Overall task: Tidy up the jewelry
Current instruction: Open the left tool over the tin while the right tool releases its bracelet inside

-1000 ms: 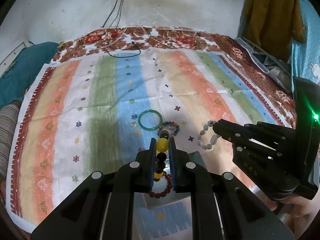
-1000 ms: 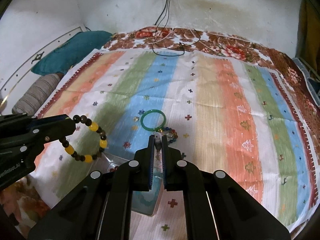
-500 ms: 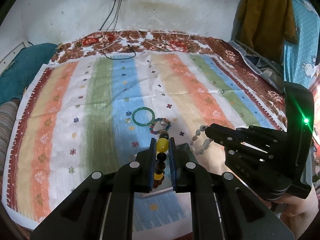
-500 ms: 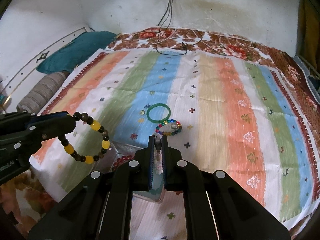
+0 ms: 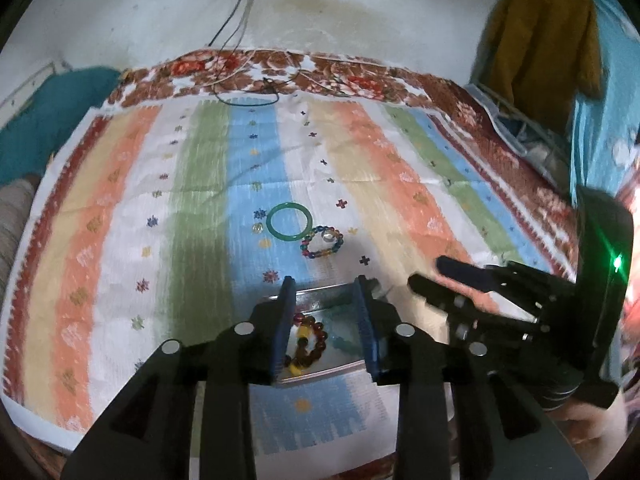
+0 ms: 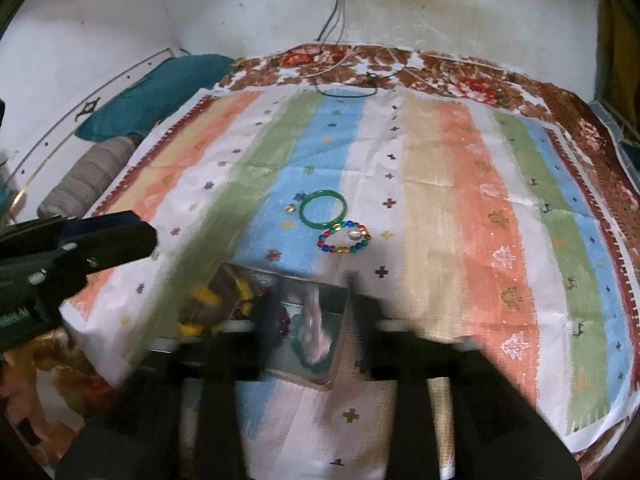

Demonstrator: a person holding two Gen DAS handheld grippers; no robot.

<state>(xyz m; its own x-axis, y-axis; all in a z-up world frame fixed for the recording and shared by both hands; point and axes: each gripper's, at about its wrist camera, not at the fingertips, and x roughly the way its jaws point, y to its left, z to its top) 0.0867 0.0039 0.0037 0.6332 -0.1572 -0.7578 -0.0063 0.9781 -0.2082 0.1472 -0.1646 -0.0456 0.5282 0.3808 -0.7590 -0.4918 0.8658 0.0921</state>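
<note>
A metal tray (image 5: 320,298) lies on the striped cloth at the near edge. In it lie a dark red bead bracelet (image 5: 316,340) and the yellow and dark bead bracelet (image 5: 298,362). My left gripper (image 5: 325,300) is open above the tray. My right gripper (image 6: 308,300) is open over the same tray (image 6: 288,280), with the white bead bracelet (image 6: 314,328) blurred below it and yellow beads (image 6: 204,296) at the left. A green bangle (image 5: 288,220) and a multicolour bead bracelet (image 5: 322,242) lie on the cloth beyond the tray.
The striped cloth (image 5: 120,240) covers a bed with a floral blanket (image 5: 360,76) at the far edge. Cables (image 5: 248,88) run from a wall socket. A teal pillow (image 6: 152,96) is at the left. Clothes (image 5: 540,40) hang at the right.
Both grippers have opened. The yellow and dark bracelet left my left gripper and lies in the tray. The white bracelet left my right gripper and is over the tray.
</note>
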